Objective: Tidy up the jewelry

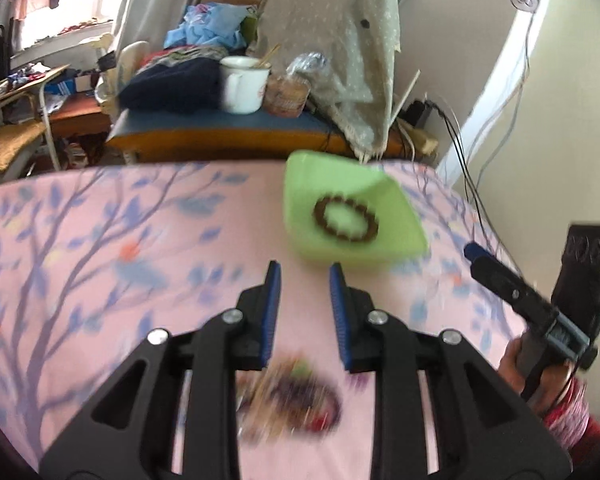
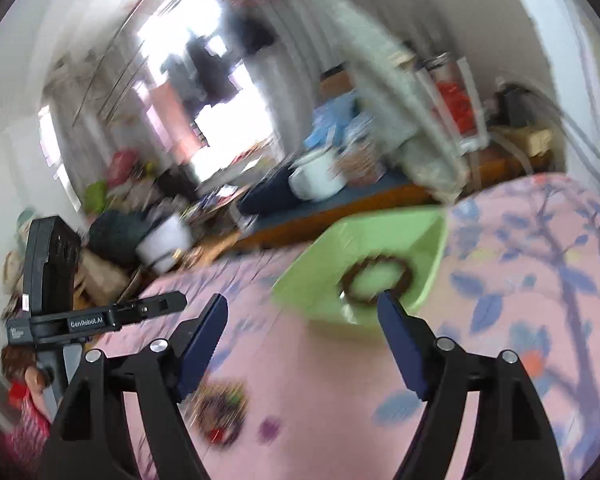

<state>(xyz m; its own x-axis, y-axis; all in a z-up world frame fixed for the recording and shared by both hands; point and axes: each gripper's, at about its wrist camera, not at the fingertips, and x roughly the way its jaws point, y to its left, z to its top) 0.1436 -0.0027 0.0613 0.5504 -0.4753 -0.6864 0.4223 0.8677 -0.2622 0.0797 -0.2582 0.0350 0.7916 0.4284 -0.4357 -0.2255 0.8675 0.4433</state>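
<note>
Pink cloth printed with purple branches and blue leaves (image 1: 100,240) is covering the surface where the jewelry is lying; whether a bed or a desk is under it I cannot tell. A green square dish (image 1: 388,192) is sitting on the cloth, and a brown beaded bracelet (image 1: 346,222) is lying flat inside it as a closed ring.

The left tool (image 1: 305,276) is hovering over the cloth just short of the dish, its blue-padded jaws standing a little apart with nothing between them. Below it, between its black arms, a blurred heap of mixed beads (image 1: 296,396) with dark, red and green pieces is lying on the cloth.

The right tool (image 2: 302,312) is showing its jaws spread wide and pinching nothing; its right-side tip is lying over the near edge of the dish in front of the bracelet, though whether it is touching anything is not clear through the blur. In the right wrist view the same bead heap is resting on the cloth just beside its left jaw.

A white mug (image 1: 242,84) is standing on a blue-topped table (image 1: 220,128) behind.
</note>
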